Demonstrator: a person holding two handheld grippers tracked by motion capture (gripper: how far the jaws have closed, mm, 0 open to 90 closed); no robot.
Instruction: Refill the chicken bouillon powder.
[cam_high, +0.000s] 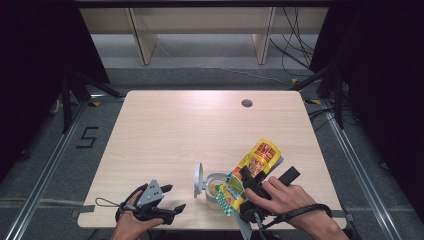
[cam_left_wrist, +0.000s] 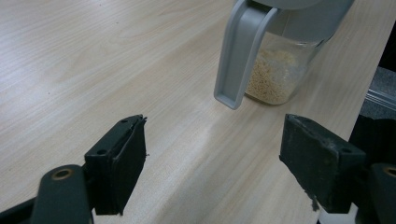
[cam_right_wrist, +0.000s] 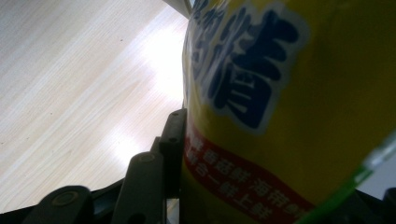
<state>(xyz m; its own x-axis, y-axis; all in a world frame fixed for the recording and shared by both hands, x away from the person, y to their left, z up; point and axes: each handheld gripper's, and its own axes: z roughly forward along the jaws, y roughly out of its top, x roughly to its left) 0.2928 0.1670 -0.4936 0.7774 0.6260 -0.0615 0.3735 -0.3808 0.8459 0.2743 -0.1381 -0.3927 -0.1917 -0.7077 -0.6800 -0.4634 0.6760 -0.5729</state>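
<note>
So the right gripper (cam_high: 248, 192) was clamped on the yellow snack bag (cam_high: 255, 165), which was tipped over the glass jar (cam_high: 216, 192) near the front edge of the table (cam_high: 165, 130). The jar had some pale grains at the bottom, with its grey lid (cam_high: 198, 179) flipped up. The left gripper (cam_high: 167, 200) sat off to the left, jaws spread wide with nothing between them

Large dark-blue Chinese characters outlined in white on the yellow packet (cam_right_wrist: 289, 93), with a red band of smaller pale Chinese characters below (partly blurred, not safely readable). Black numeral "5" marked on the grey floor (cam_high: 88, 137) left of the table.
</note>
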